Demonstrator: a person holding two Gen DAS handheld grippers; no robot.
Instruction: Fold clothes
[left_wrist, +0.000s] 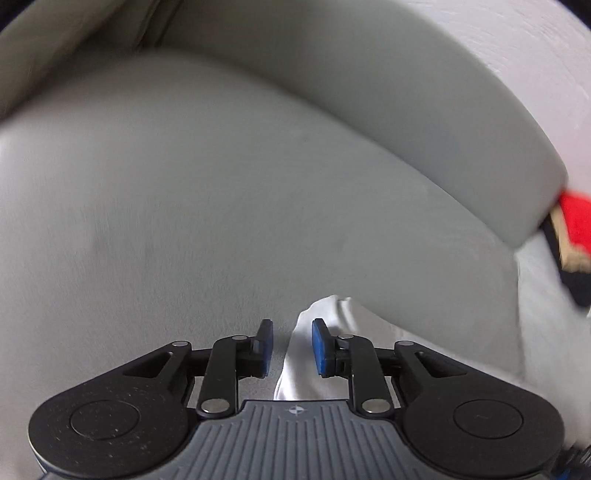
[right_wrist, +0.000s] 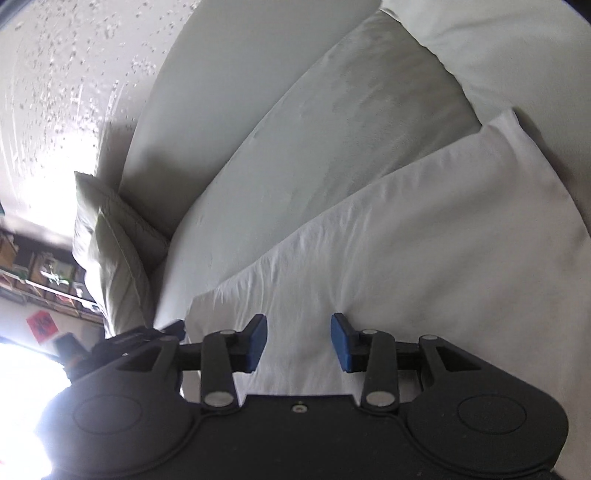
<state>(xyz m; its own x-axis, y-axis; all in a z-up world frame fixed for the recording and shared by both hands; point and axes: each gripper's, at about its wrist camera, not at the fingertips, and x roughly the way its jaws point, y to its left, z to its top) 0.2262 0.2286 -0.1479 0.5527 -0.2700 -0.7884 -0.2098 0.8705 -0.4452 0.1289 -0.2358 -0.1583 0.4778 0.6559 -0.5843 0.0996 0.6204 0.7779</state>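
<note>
— Cloth (right_wrist: 388, 251) lies spread on the sofa (right_wrist: 295, 122), right under our right gripper (right_wrist: 298, 341), jaws apart, empty.
— And left?
— Our left gripper (left_wrist: 291, 347), slightly open, grips nothing; a white fold (left_wrist: 321, 332) pokes up between its fingers.

I see a pale grey sofa (right_wrist: 303, 140) carrying a white garment (right_wrist: 424, 251) spread flat, with a cushion (right_wrist: 110, 251) at its corner.

White garment (right_wrist: 424, 258) spread flat on pale sofa seat (right_wrist: 295, 147), lightly creased, corners pointed.
</note>
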